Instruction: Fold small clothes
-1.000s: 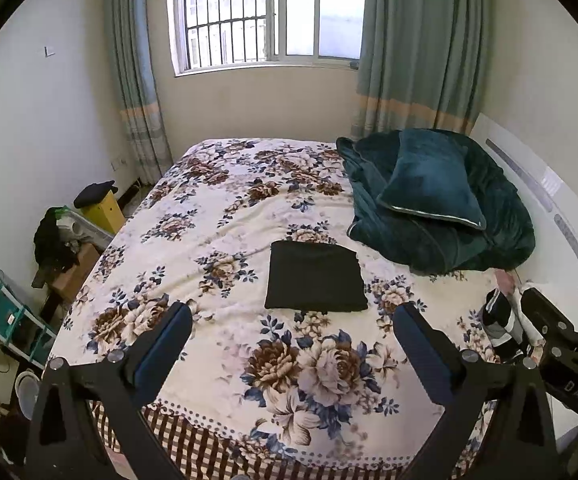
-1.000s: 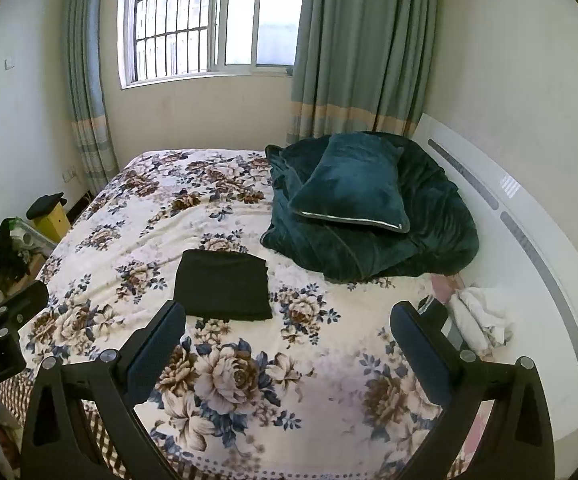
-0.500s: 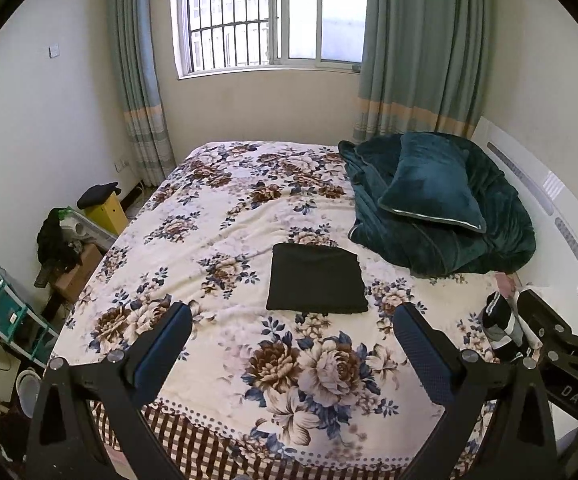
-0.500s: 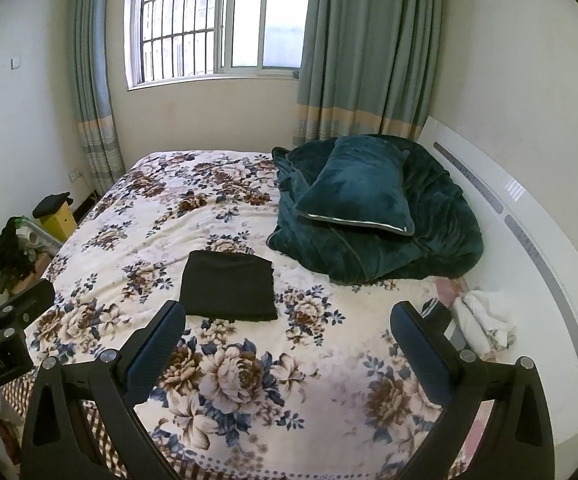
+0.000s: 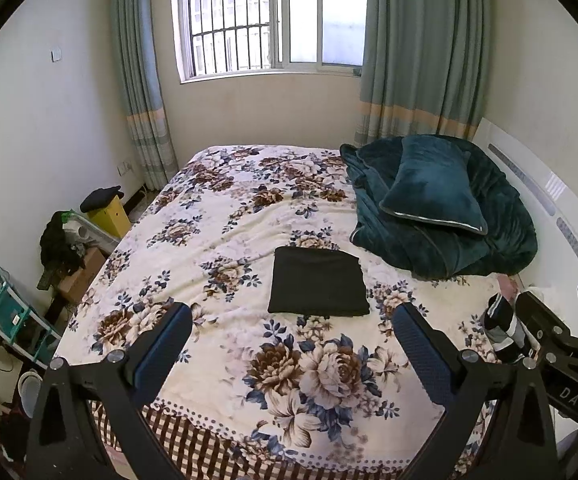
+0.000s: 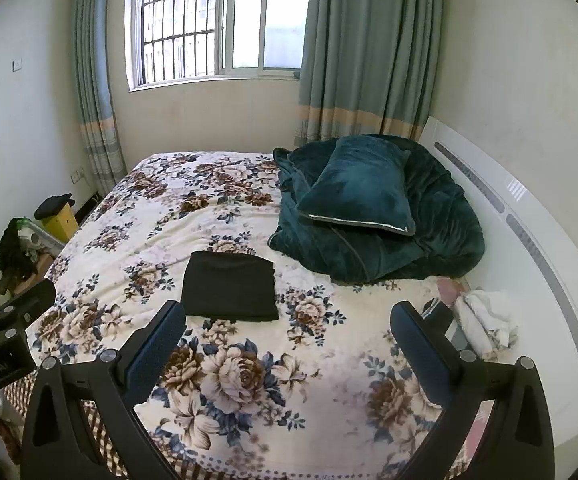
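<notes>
A black garment [image 5: 318, 282] [image 6: 229, 286], folded into a neat rectangle, lies flat in the middle of the floral bedspread [image 5: 217, 216] [image 6: 329, 344]. My left gripper [image 5: 293, 338] hovers above the bed's near edge, open, with nothing between its fingers. My right gripper [image 6: 289, 338] hangs beside it to the right, also open and empty. Both stand well short of the garment and above it. A striped black-and-white piece of clothing [image 5: 503, 330] [image 6: 441, 318] sits at the bed's right edge, with white cloth [image 6: 485, 316] next to it.
A dark teal blanket [image 5: 449, 240] [image 6: 389, 240] with a pillow [image 5: 435, 188] [image 6: 359, 192] on top fills the bed's far right. A white headboard [image 6: 529, 240] runs along the right. Clutter, a yellow box [image 5: 109, 214] and a teal rack [image 5: 5, 312] crowd the floor at left.
Both grippers have risen and drawn back a little, so the bed sits slightly lower in each view. The folded garment has not moved.
</notes>
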`<state>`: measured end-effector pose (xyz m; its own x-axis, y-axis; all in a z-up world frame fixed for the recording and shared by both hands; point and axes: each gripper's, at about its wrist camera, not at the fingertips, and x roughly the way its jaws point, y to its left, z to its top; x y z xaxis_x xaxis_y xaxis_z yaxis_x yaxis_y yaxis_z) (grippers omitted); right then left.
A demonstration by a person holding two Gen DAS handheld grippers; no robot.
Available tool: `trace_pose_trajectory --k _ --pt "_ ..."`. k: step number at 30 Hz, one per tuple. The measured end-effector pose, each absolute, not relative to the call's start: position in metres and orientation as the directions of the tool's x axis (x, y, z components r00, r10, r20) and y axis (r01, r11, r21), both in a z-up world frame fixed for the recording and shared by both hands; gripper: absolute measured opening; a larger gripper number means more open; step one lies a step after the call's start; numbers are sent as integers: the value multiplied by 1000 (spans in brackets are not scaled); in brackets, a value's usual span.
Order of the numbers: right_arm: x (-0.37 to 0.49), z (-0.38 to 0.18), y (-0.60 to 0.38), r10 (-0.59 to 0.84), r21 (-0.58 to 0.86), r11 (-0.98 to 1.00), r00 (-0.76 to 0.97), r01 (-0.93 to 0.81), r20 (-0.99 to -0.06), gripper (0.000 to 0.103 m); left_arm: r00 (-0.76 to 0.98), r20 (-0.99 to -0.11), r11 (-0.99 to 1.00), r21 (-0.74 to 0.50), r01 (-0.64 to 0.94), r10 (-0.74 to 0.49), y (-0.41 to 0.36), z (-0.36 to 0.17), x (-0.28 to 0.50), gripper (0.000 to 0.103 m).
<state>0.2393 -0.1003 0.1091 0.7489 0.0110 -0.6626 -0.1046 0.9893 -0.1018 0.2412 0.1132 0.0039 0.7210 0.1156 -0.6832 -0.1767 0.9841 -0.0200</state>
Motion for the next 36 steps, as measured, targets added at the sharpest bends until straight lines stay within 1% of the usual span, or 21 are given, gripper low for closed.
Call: trace_pose_trajectory --k 36 --pt "235 109 -96 16 -94 990 748 -105 -663 103 719 -685 984 -24 -177 113 115 5 239 103"
